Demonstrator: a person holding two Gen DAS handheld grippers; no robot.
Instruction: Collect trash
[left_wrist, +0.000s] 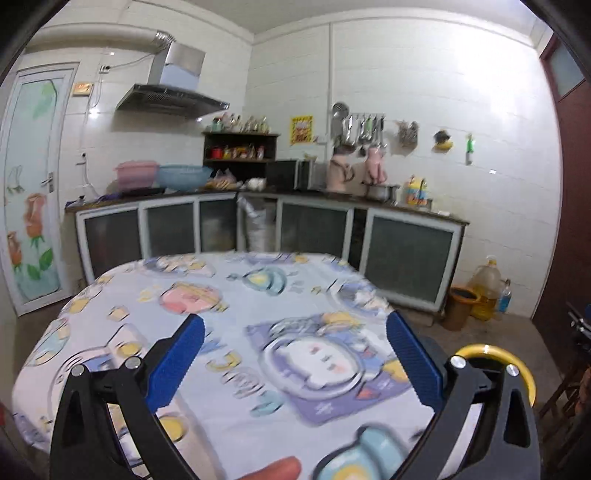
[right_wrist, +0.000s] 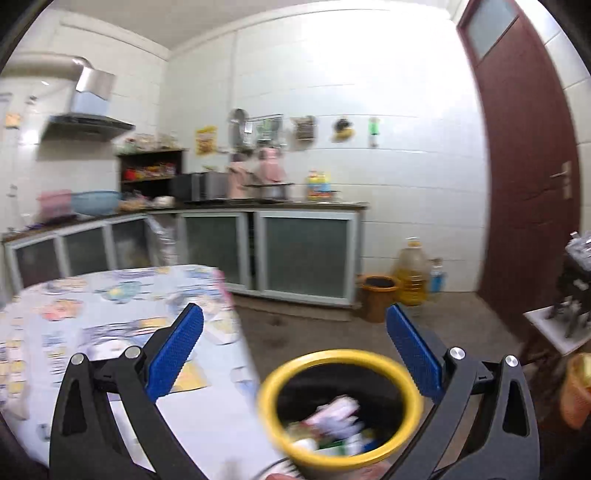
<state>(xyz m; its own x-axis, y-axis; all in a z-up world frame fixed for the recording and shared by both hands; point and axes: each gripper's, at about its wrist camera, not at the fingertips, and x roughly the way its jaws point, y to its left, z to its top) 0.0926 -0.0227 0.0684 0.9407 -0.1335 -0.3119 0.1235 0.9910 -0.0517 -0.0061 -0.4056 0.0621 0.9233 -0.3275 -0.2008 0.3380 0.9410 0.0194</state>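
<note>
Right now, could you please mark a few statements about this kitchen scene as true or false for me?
1. The right hand-held gripper is open and holds nothing. True.
2. The yellow-rimmed bin is empty. False: it holds crumpled wrappers and other trash.
3. The table has a plain white cloth. False: the cloth is printed with colourful cartoons.
4. A brown door stands right of the counter. True.
5. The left hand-held gripper is shut on a bottle. False: its jaws are wide apart with nothing between them.
</note>
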